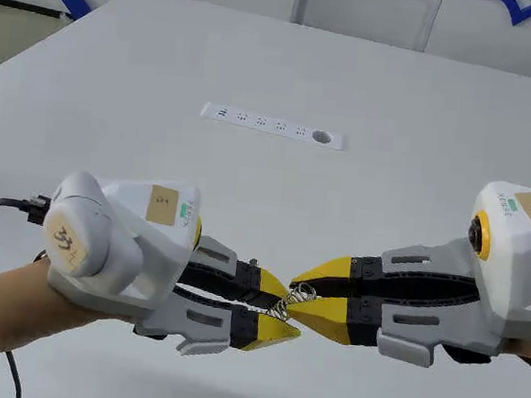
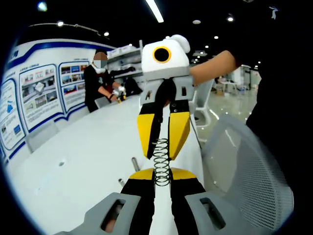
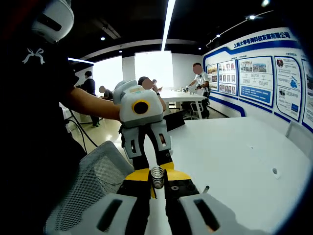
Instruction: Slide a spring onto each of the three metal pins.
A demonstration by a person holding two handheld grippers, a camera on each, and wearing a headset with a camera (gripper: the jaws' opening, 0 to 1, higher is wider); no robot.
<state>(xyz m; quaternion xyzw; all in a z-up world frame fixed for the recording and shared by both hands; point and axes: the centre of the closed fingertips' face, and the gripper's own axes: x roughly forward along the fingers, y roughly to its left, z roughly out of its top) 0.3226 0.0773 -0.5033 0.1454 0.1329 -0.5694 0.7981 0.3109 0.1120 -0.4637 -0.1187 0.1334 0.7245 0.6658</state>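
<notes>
spring (image 2: 161, 161): bright metal wire | table (image 1: 398, 108): smooth matt white | chair back (image 2: 254, 166): grey mesh

The white table (image 1: 145, 82) holds a power strip (image 1: 271, 125) and metal pins (image 2: 135, 163).

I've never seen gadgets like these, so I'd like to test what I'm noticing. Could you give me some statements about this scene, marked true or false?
1. The left gripper and the right gripper meet tip to tip with a spring between them. True.
2. The spring lies loose on the table. False: it is held up in the air between the jaws.
3. A white power strip lies on the table beyond the grippers. True.
4. The jaws end in red. False: they end in yellow.
5. A black cable plugs into the right gripper. False: it plugs into the left gripper.
</notes>
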